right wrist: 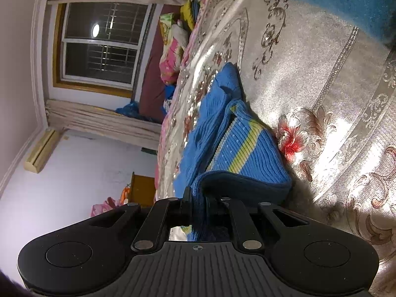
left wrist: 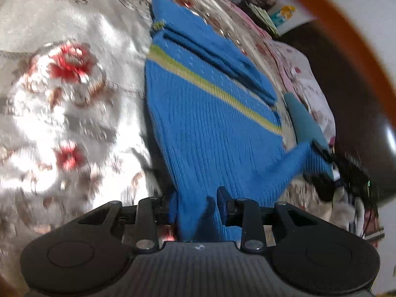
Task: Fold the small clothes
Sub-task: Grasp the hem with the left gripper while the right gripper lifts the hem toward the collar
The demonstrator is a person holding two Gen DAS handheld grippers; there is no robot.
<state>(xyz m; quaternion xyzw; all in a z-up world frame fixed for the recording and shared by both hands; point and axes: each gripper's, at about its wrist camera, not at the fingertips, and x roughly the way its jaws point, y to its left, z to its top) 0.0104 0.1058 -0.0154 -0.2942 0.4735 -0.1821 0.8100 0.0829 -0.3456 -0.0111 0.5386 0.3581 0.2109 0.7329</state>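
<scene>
Lying on the floral bedspread [left wrist: 74,99], the blue knit garment [left wrist: 210,113] with its yellow-green stripe [left wrist: 222,91] is held at two edges. From the left wrist, the left gripper [left wrist: 198,210] has fabric between its partly spread jaws; whether they press it I cannot tell. That view alone shows the teal right gripper [left wrist: 307,123] at the far hem. Only the right wrist shows that gripper [right wrist: 198,205] clamped on the hem, plus a window [right wrist: 99,42] and curtain [right wrist: 104,121].

Both cameras sit close above the blue knit garment [left wrist: 210,128], looking along it. Left faces down on the bedspread [left wrist: 74,99]; right, rolled sideways, faces the window [right wrist: 99,44].
</scene>
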